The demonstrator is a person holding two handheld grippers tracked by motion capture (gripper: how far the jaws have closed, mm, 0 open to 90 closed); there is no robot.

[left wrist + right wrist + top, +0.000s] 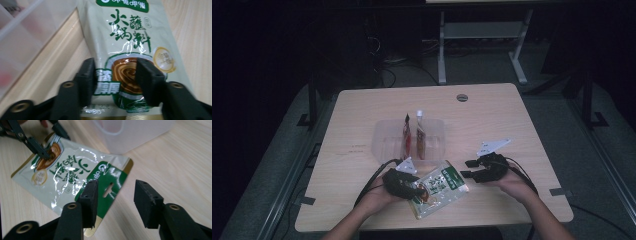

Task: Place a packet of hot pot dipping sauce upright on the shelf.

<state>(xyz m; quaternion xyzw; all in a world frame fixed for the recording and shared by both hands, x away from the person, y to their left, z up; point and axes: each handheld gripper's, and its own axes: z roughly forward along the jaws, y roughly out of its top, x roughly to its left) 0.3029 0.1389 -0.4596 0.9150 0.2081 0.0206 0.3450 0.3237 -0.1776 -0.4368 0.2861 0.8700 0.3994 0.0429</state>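
**Sauce pouch on table front, left jaws at its lower end, right jaws off the top edge**

The sauce pouch (439, 188), pale with green lettering and a green header strip, lies flat on the wooden table (522, 125), near the front edge and just in front of the clear plastic tray (384, 137). Two sachets (413, 135) stand in the tray.

The left gripper (414, 190) sits at the pouch's lower end. In the left gripper view its jaws stand either side of the brown sauce swirl printed on the pouch (130, 32), half spread. Whether the pads press the film I cannot tell; the right gripper view shows one left jaw tip resting on the swirl.

The right gripper (468, 169) is just right of the pouch's green header end. In the right gripper view its jaws are parted with clear space between them; the left jaw overlaps the green header (107, 180) near the hang slot, the right jaw over bare wood. Nothing is pinched there.
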